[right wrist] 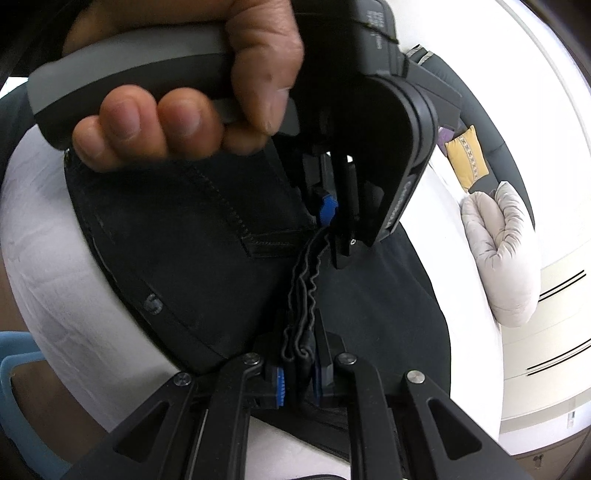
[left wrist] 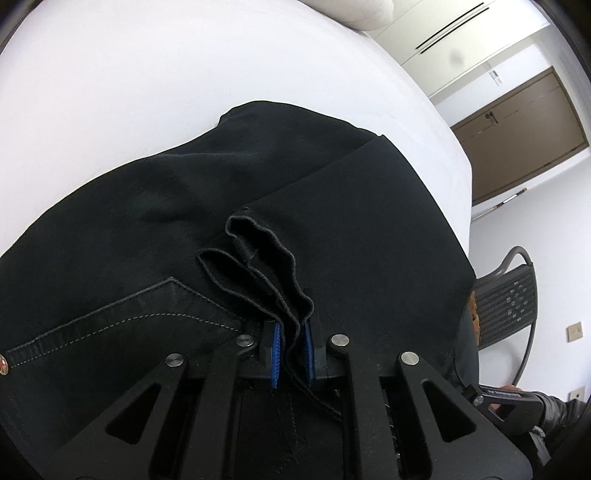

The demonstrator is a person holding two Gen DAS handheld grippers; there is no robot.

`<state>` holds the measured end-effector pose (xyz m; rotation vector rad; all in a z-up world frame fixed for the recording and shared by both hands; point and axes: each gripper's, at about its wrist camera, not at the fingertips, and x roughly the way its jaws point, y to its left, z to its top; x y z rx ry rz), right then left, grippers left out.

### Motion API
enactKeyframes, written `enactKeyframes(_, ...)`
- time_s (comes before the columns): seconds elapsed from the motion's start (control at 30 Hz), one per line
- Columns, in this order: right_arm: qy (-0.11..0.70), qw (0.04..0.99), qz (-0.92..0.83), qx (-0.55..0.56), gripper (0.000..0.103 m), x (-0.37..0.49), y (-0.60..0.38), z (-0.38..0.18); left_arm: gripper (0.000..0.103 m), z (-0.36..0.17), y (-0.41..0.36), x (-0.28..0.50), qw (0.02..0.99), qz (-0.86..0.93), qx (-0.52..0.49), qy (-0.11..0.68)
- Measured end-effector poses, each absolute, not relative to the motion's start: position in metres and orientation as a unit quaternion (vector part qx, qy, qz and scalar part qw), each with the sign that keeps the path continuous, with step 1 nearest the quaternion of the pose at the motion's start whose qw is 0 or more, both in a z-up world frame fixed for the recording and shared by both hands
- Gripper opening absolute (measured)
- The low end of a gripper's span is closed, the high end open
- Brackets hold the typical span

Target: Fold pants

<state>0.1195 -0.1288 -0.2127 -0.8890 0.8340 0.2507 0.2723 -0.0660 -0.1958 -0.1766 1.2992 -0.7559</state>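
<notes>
Left claw (left wrist: 291,347) pinching pants (left wrist: 258,177) hem, white bed (left wrist: 147,74)

We are reading very little here. A pale mark shaped like an "S" or a "5" is showing on the black pants (right wrist: 155,303) near their edge; we cannot tell which. Small white lettering is running along the housing of the other claw (left wrist: 499,392), and more on the dark device body (right wrist: 373,22), both too blurred to read.

The hand (right wrist: 192,92) blocks the top of the pants (right wrist: 207,258), and the left gripper (right wrist: 327,212) is mostly buried behind its housing.
</notes>
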Motion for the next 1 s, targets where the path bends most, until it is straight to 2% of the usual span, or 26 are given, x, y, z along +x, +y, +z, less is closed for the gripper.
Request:
enactKeyframes(0.17,0.384,0.803,0.101,-0.444,0.015,0.120,-0.134,-0.217,0.012,-0.197,-0.056,0.273,0.730,-0.339,-0.103,0.585)
enactKeyframes(0.27,0.396,0.806,0.114,-0.425,0.017,0.120,-0.146,-0.208,0.013,-0.190,-0.043,0.270,0.740,-0.325,-0.113,0.578)
enactKeyframes(0.33,0.399,0.812,0.131,-0.406,0.031,0.122,-0.159,-0.198,0.013,-0.181,-0.032,0.266,0.760,-0.294,-0.095,0.572)
enactKeyframes(0.37,0.397,0.818,0.142,-0.392,0.049,0.118,-0.166,-0.189,0.013,-0.179,-0.029,0.265,0.769,-0.276,-0.085,0.571)
enactKeyframes(0.4,0.395,0.824,0.153,-0.376,0.056,0.116,-0.174,-0.182,0.013,-0.175,-0.022,0.263,0.782,-0.242,-0.074,0.569)
enactKeyframes(0.43,0.398,0.832,0.170,-0.347,0.057,0.116,-0.187,-0.172,0.013,-0.169,-0.015,0.261,0.796,-0.210,-0.063,0.564)
enactKeyframes(0.53,0.444,0.844,0.222,-0.202,0.054,0.131,-0.244,-0.148,0.013,-0.141,-0.014,0.250,0.828,-0.191,-0.056,0.524)
enactKeyframes(0.67,0.465,0.848,0.252,0.043,0.034,0.185,-0.370,-0.133,0.013,-0.127,-0.058,0.232,0.831,-0.239,-0.030,0.501)
enactKeyframes(0.77,0.463,0.830,0.251,0.184,0.023,0.229,-0.456,-0.140,0.013,-0.151,-0.100,0.229,0.815,-0.255,0.011,0.521)
enactKeyframes(0.83,0.465,0.802,0.271,0.258,0.022,0.259,-0.500,-0.153,0.013,-0.173,-0.116,0.230,0.803,-0.251,0.028,0.540)
enactKeyframes(1.0,0.492,0.747,0.288,0.342,0.022,0.328,-0.543,-0.201,0.013,-0.180,-0.126,0.223,0.809,-0.258,0.049,0.525)
